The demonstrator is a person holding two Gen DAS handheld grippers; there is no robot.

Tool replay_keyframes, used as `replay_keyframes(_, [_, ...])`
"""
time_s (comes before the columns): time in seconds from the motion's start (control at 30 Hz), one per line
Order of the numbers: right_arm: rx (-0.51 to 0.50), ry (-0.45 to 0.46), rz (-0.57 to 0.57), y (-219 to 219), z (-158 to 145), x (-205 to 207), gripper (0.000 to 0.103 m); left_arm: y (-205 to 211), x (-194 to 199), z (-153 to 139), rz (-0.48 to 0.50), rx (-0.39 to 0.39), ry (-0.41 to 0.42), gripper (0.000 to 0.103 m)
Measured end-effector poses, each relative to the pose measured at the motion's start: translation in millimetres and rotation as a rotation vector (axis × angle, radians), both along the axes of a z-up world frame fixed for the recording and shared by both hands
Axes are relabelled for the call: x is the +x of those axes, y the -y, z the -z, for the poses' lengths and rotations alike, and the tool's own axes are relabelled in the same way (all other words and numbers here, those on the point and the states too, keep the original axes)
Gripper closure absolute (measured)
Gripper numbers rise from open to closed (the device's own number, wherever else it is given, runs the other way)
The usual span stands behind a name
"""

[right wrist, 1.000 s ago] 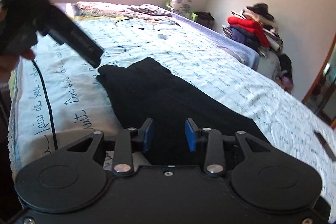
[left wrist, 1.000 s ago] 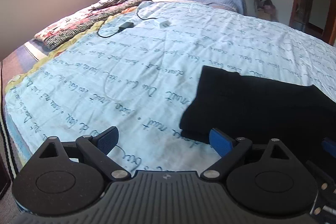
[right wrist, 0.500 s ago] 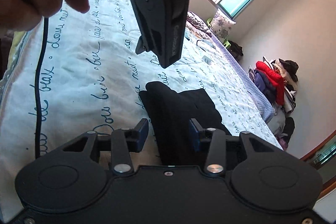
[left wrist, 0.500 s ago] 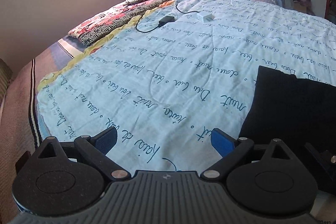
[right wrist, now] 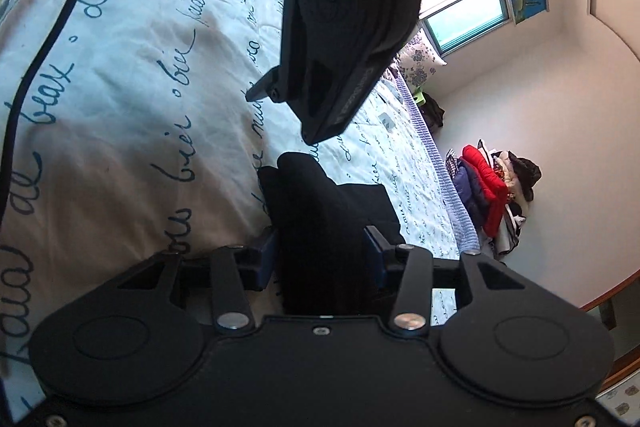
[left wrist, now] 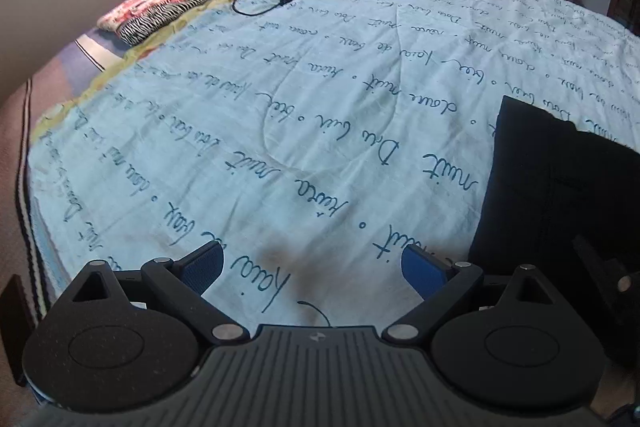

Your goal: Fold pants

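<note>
Pants lay dark and bunched on the bed, over a pale blue sheet printed with script — near its front edge. Behind, a patterned blanket ran along the wall, and a heap of clothes sat in the corner. The left tongs stood wide apart with nothing between them, just beside the pants. The right tongs straddled a fold of the pants, partly open — whether the pads pressed it, I could not tell.
</note>
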State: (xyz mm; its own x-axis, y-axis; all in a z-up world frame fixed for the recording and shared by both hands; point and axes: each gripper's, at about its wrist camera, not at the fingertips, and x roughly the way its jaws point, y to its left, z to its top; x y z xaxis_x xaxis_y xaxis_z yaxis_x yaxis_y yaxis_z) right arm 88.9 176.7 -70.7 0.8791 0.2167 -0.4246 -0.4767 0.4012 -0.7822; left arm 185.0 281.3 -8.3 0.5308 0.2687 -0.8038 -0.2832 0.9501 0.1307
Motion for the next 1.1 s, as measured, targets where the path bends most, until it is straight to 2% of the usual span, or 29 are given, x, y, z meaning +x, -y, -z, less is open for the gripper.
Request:
replay_keyframes(0.07, [-0.030, 0.005, -0.019, -3.5, 4.7, -5.1, 0.072, -9.5, -0.3, -0.2, 0.026, -0.110, 0.005, 0.006])
replay_keyframes(0.2, [-0.050, 0.036, -0.023, -8.0, 6.6, -3.6, 0.074, -14.2, 4.3, -1.3, 0.061, -0.248, 0.017, 0.006])
replay_keyframes(0.27, [-0.037, 0.033, -0.018, -7.5, 4.2, -0.2, 0.085, -13.8, 8.2, -1.5, 0.089, -0.340, 0.020, 0.006])
replay_keyframes(0.3, [-0.014, 0.025, -0.016, -5.6, 1.4, 0.0, 0.086, -14.3, 11.3, 0.3, 0.105, -0.402, 0.015, 0.006])
replay_keyframes(0.4, [0.131, -0.045, -0.002, 8.6, -16.4, 2.9, 0.088, -18.4, 23.1, 11.4, 0.104, -0.596, -0.013, 0.006])
replay_keyframes(0.5, [0.289, -0.127, 0.008, 29.1, -42.0, 5.1, 0.088, -23.1, 35.6, 21.5, 0.086, -0.752, -0.008, 0.006])
replay_keyframes(0.67, [0.535, -0.237, 0.035, 67.0, -80.4, 12.6, 0.088, -18.3, 60.4, 29.6, 0.107, -0.967, 0.000, 0.006])
replay_keyframes(0.8, [0.720, -0.352, 0.063, 90.5, -92.8, 22.0, 0.088, -6.7, 82.2, 38.2, 0.103, -1.069, -0.012, 0.007])
replay_keyframes(0.87, [0.780, -0.403, 0.075, 94.5, -89.9, 25.7, 0.088, -0.9, 91.1, 41.8, 0.108, -1.095, -0.015, 0.011])
replay_keyframes(0.93, [0.794, -0.420, 0.076, 94.2, -86.2, 25.8, 0.088, 4.5, 97.3, 44.4, 0.103, -1.102, -0.025, 0.032])
replay_keyframes(0.97, [0.781, -0.428, 0.073, 90.9, -82.2, 28.3, 0.087, 8.2, 100.3, 45.1, 0.102, -1.091, -0.036, 0.055])
replay_keyframes(1.0, [0.766, -0.446, 0.070, 90.0, -80.2, 31.0, 0.086, 11.4, 101.6, 43.9, 0.092, -1.043, -0.045, 0.065])
replay_keyframes(1.03, [0.758, -0.474, 0.064, 91.7, -78.1, 38.0, 0.085, 13.9, 101.9, 42.8, 0.083, -0.998, -0.043, 0.073])
replay_keyframes(1.1, [0.815, -0.557, 0.050, 104.3, -82.2, 37.0, 0.085, 15.4, 99.5, 41.4, 0.084, -0.967, -0.025, 0.079])
